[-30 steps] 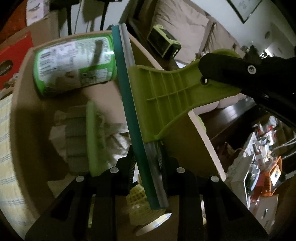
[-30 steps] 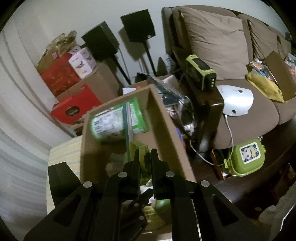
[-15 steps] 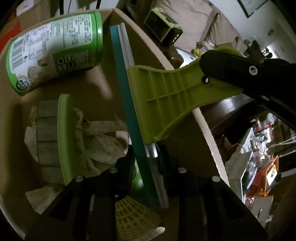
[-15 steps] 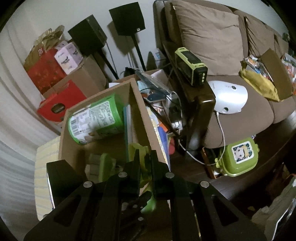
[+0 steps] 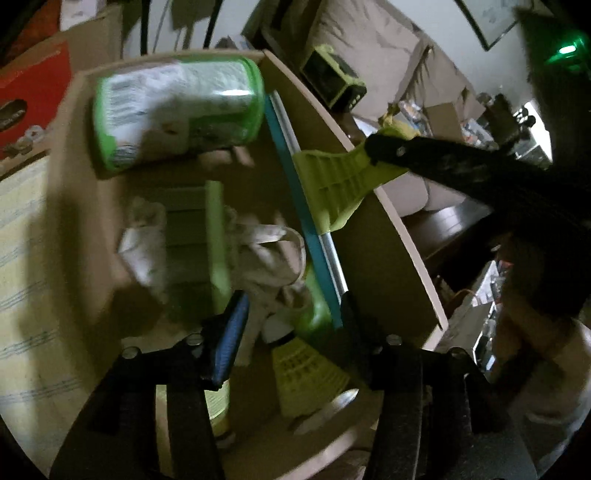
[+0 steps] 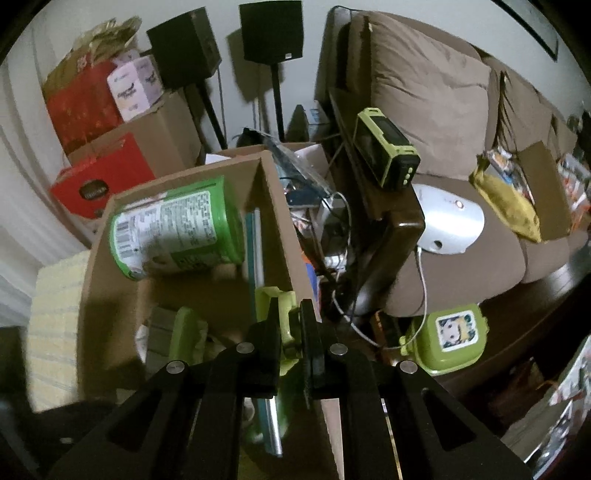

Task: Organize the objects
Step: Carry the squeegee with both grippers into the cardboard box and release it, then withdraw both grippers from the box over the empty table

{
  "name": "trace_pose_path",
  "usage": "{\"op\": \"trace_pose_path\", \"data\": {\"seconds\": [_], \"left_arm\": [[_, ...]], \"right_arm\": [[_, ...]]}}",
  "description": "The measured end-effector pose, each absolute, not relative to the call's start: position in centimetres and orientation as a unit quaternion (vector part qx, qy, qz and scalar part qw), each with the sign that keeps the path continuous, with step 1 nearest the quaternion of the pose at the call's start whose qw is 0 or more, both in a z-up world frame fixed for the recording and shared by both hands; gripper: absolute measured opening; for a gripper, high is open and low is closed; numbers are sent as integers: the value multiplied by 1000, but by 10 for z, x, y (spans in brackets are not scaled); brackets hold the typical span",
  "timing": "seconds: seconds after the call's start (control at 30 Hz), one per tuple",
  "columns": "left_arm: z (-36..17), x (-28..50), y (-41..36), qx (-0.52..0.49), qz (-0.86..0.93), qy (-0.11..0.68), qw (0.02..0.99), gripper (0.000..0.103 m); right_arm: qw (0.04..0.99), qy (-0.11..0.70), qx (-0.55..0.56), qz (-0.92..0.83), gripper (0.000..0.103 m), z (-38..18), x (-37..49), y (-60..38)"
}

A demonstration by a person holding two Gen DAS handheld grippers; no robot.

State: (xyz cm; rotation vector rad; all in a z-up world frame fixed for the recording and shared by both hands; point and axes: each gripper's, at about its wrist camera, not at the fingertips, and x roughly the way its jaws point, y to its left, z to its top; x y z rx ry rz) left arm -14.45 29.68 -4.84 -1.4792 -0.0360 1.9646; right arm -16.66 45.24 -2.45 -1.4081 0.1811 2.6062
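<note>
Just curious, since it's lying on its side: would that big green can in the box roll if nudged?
Probably. The green can is round and lies on its side in the cardboard box, so a push could roll it. The box wall and the window wiper beside it would likely stop it soon.

Wall (image 6: 110, 14): pale, plain, dimly lit.
Sofa (image 6: 461, 236): brown, with a large tan cushion (image 6: 417, 92) and a dark wooden armrest (image 6: 391, 206).
Speakers (image 6: 271, 31): two black boxes on stands by the wall.
Stacked boxes (image 6: 96, 177): red and brown cardboard, left of the speakers.
Picture frame (image 5: 491, 22): dark-edged, hanging above the sofa.
</note>
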Motion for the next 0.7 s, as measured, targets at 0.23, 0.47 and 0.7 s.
{"op": "trace_pose_path", "data": {"seconds": [0.23,0.47,0.7], "left_arm": [[-28,-135,251,-536,784,6,313,49],[-21,-133,212,-526,798,9,294,49],[-25,-135,187,-528,802,-2,278,49]], "right_arm": [[108,-10,-476,873,8,-42,-177,430],[113,-52,-477,870,8,-57,-184,409],[112,-64,-473,872,12,-61,-184,393]]}}
